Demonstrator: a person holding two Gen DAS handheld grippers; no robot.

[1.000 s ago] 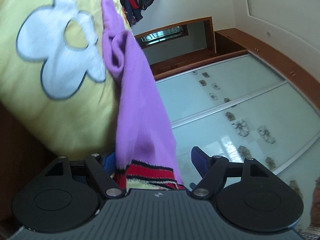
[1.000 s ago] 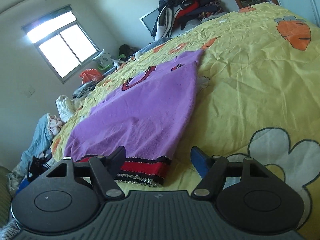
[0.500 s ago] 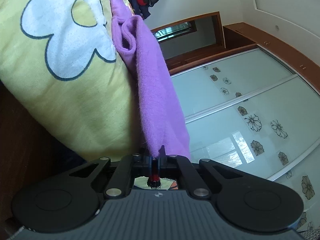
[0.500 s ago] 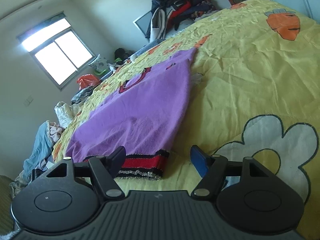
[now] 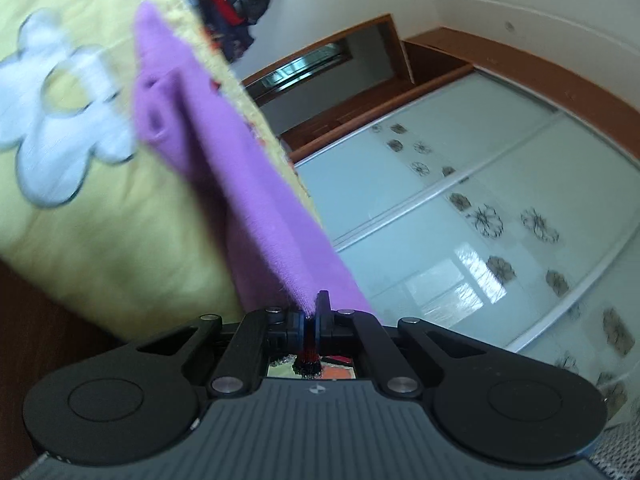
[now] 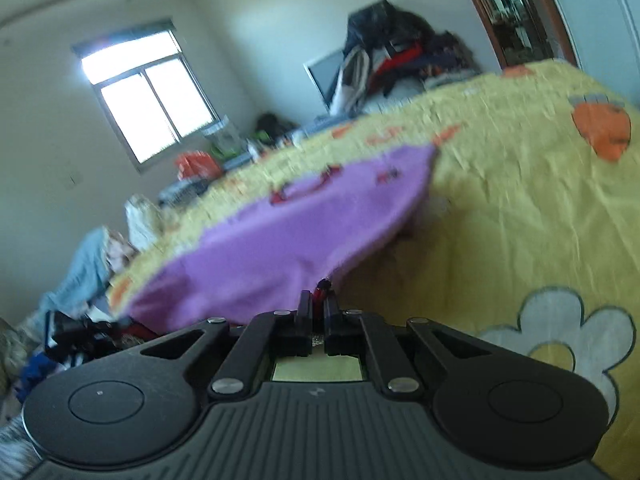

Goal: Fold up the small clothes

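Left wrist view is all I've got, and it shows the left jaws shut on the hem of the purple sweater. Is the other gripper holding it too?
Observer: Yes. The right gripper is shut on the red striped hem of the purple sweater too.
Operator: Does the sweater still lie flat?
Observer: No. The near edge hangs lifted off the yellow bedspread, with a shadow under it.
Operator: And the far end?
Observer: The neckline with its red trim rests on the bedspread.
Operator: Anything beyond the bed?
Observer: A bright window and a heap of clothes by the wall.
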